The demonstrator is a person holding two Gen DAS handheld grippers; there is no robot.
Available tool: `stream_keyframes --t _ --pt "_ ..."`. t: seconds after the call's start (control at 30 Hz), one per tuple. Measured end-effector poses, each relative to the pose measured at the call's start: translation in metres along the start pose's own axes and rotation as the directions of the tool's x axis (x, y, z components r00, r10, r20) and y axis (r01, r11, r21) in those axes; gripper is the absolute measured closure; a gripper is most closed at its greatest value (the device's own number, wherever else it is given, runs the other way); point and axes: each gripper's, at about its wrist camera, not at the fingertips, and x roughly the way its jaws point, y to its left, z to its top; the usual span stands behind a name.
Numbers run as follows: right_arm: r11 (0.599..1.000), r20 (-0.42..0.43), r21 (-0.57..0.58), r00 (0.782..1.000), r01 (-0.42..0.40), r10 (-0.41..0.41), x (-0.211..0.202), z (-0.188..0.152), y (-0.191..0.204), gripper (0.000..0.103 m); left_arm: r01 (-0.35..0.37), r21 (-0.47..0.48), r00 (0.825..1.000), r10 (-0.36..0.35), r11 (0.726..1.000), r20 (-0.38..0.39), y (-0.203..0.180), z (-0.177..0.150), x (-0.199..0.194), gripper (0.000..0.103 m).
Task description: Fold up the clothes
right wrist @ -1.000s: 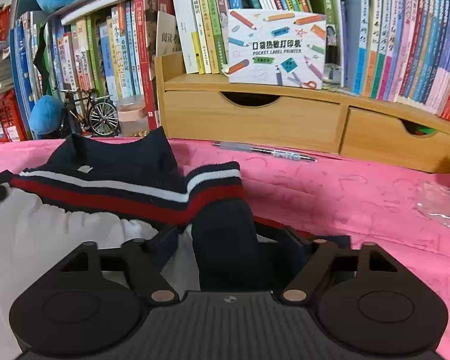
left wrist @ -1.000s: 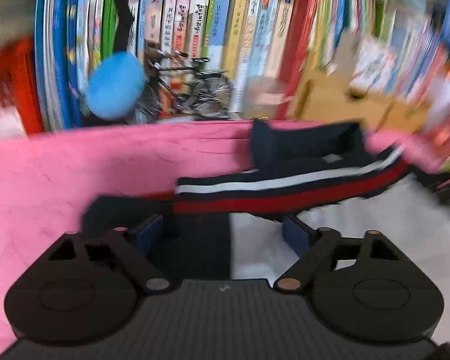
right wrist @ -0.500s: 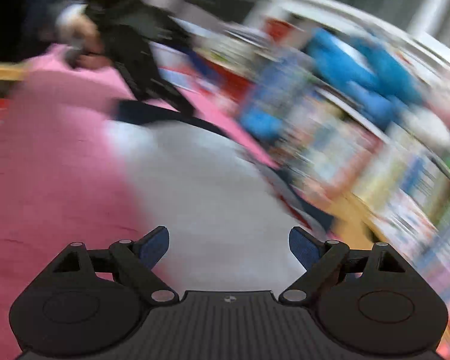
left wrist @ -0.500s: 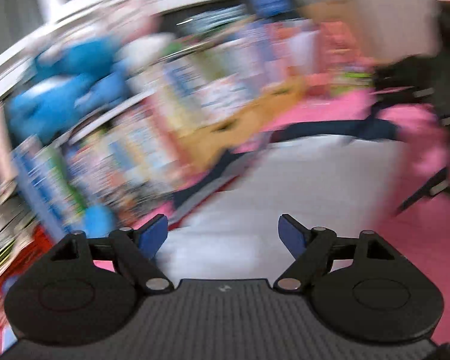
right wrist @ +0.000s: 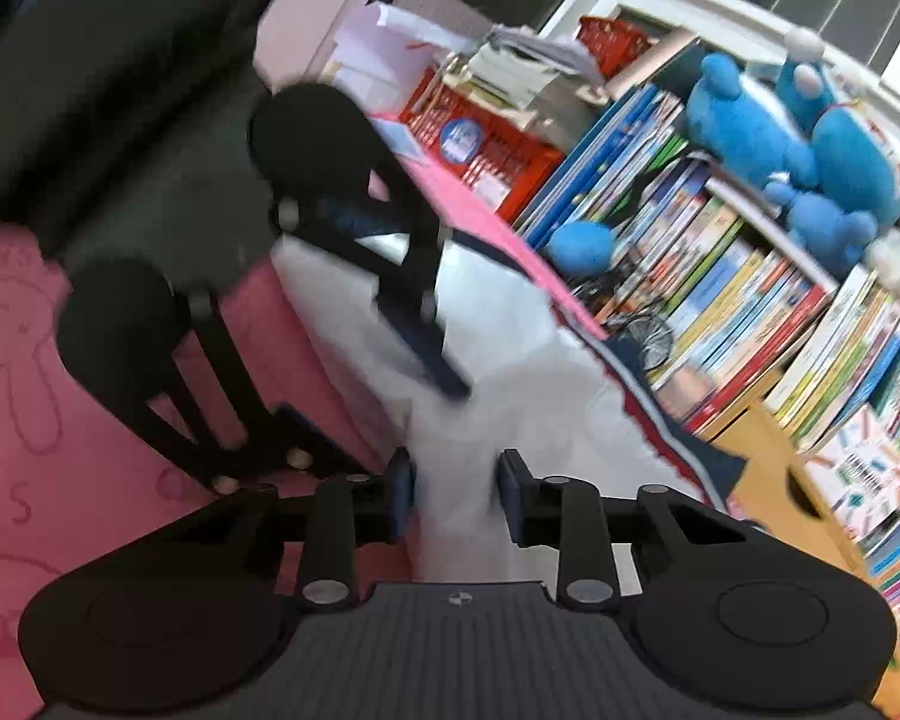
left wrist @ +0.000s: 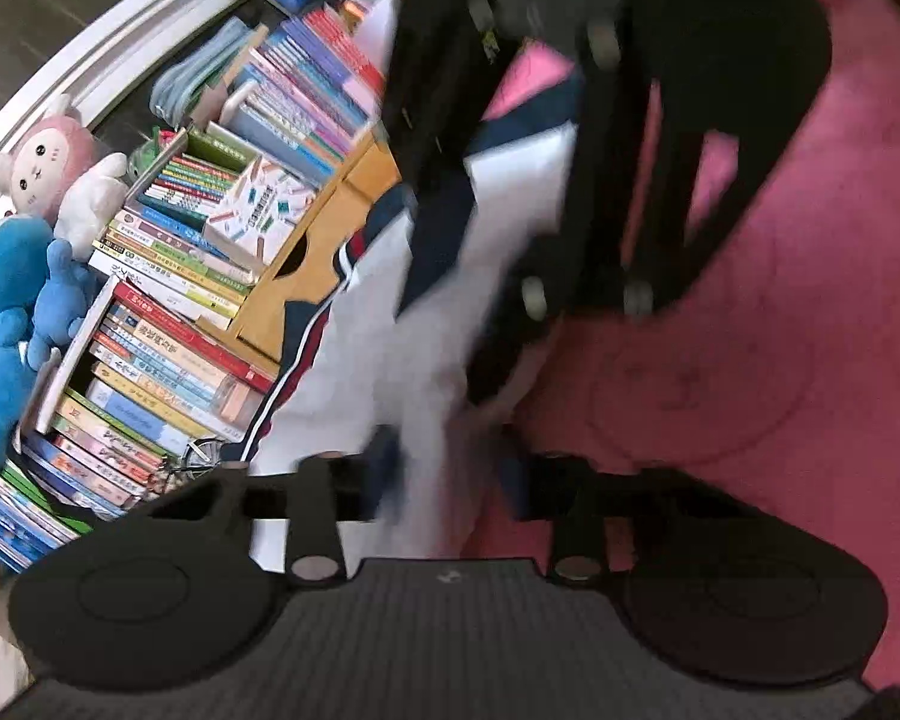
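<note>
Closing on the hem, both grippers work the near edge of the white knit sweater with navy and red striped trim, which lies spread on the pink cloth-covered table. The left gripper has its blue pads drawing together with a ridge of white fabric between them; blur hides whether they press it yet. The right gripper, seen in its own view, is likewise narrowing, with white cloth rising between its pads, which do not clearly touch it. Each gripper also shows in the other's camera, so they face one another across the sweater's lower part.

Judging by how it lies, the fold is only partly done: a navy sleeve lies across the white body, while the striped chest end by the far shelf lies flat and open, so the lengthwise fold from hem toward collar looks to be what is left.

Room is uneven. On the hem side the pink table is bare and open. The far side is tight: the striped edge runs just beside the wooden drawer unit and the packed rows of colourful books.
</note>
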Motion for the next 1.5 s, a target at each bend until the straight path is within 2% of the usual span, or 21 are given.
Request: stream_keyframes --t 0.07,0.13,0.2,0.3,0.4,0.5,0.57,0.67,0.77,0.83,0.93,1.07,1.1,1.17,1.2,1.23,1.27,1.33,1.37,1.43,1.5 --pt "1.0 0.001 -0.018 1.0 -0.002 0.002 -0.003 0.0 -0.002 0.071 -0.002 -0.005 1.0 0.002 1.0 -0.007 0.003 -0.001 0.001 0.086" --pt "0.991 -0.002 -0.131 1.0 0.028 -0.028 -0.005 -0.004 0.011 0.066 -0.005 -0.007 1.0 0.005 1.0 -0.012 0.004 -0.002 0.001 0.089" --pt "0.97 -0.011 -0.235 0.998 0.056 -0.06 -0.001 -0.005 0.027 0.06 -0.008 -0.001 1.0 0.008 1.0 -0.016 0.002 -0.001 0.0 0.09" --pt "0.931 -0.024 -0.351 0.993 0.099 -0.114 0.012 -0.005 0.047 0.059 -0.007 0.005 0.999 0.007 1.0 -0.033 0.001 0.0 0.001 0.09" --pt "0.875 -0.039 -0.461 0.982 0.145 -0.183 0.032 -0.01 0.059 0.08 0.022 -0.003 0.996 -0.023 1.0 -0.083 0.003 -0.006 0.004 0.092" --pt "0.842 -0.095 -0.521 0.971 0.138 -0.217 0.035 -0.026 0.057 0.089 0.07 -0.096 0.987 -0.083 0.993 -0.136 0.019 -0.018 0.009 0.092" --pt "0.826 -0.131 -0.543 0.956 0.154 -0.264 0.029 -0.042 0.049 0.09 0.096 -0.209 0.978 -0.131 0.973 -0.162 0.034 -0.024 0.01 0.092" --pt "0.823 -0.234 -0.537 0.905 0.184 -0.354 0.015 -0.078 0.021 0.092 0.088 -0.232 0.976 -0.13 0.969 -0.174 0.037 -0.034 0.007 0.092" --pt "0.856 -0.325 -0.466 0.857 0.224 -0.401 -0.009 -0.119 -0.011 0.093 0.065 -0.254 0.974 -0.117 0.965 -0.195 0.037 -0.044 -0.001 0.092" --pt "0.878 -0.36 -0.412 0.841 0.244 -0.403 -0.024 -0.134 -0.024 0.093 0.04 -0.277 0.969 -0.104 0.96 -0.223 0.041 -0.055 -0.009 0.092" --pt "0.878 -0.356 -0.4 0.838 0.262 -0.412 -0.029 -0.138 -0.022 0.093 -0.029 -0.29 0.953 -0.062 0.957 -0.298 0.048 -0.079 -0.024 0.092" --pt "0.888 -0.357 -0.382 0.846 0.254 -0.396 -0.029 -0.135 -0.024 0.092 -0.118 -0.275 0.918 -0.001 0.954 -0.397 0.051 -0.109 -0.048 0.091" --pt "0.892 -0.359 -0.376 0.848 0.25 -0.389 -0.031 -0.133 -0.025 0.089 -0.136 -0.267 0.908 0.011 0.954 -0.42 0.051 -0.115 -0.054 0.091" --pt "0.905 -0.374 -0.351 0.85 0.241 -0.371 -0.038 -0.132 -0.027 0.083 -0.18 -0.241 0.873 0.042 0.954 -0.486 0.051 -0.125 -0.061 0.091" --pt "0.911 -0.386 -0.334 0.847 0.241 -0.366 -0.046 -0.133 -0.027 0.076 -0.205 -0.244 0.855 0.052 0.948 -0.515 0.053 -0.132 -0.065 0.09" --pt "0.922 -0.402 -0.303 0.845 0.241 -0.353 -0.053 -0.134 -0.029 0.075 -0.229 -0.262 0.842 0.056 0.938 -0.536 0.057 -0.139 -0.071 0.087" --pt "0.936 -0.419 -0.256 0.846 0.239 -0.331 -0.06 -0.135 -0.033 0.075 -0.253 -0.295 0.839 0.056 0.921 -0.542 0.061 -0.142 -0.077 0.085" --pt "0.957 -0.431 -0.138 0.855 0.254 -0.288 -0.077 -0.136 -0.039 0.065 -0.295 -0.403 0.857 0.054 0.866 -0.513 0.075 -0.142 -0.09 0.082" --pt "0.961 -0.413 -0.064 0.869 0.269 -0.271 -0.084 -0.133 -0.042 0.062 -0.307 -0.463 0.874 0.054 0.831 -0.483 0.082 -0.139 -0.095 0.081" --pt "0.954 -0.348 0.091 0.907 0.286 -0.238 -0.093 -0.122 -0.05 0.051 -0.279 -0.577 0.926 0.055 0.768 -0.375 0.093 -0.117 -0.098 0.077" --pt "0.93 -0.261 0.244 0.942 0.274 -0.21 -0.094 -0.107 -0.056 0.051 -0.215 -0.647 0.965 0.059 0.732 -0.254 0.099 -0.088 -0.088 0.075"
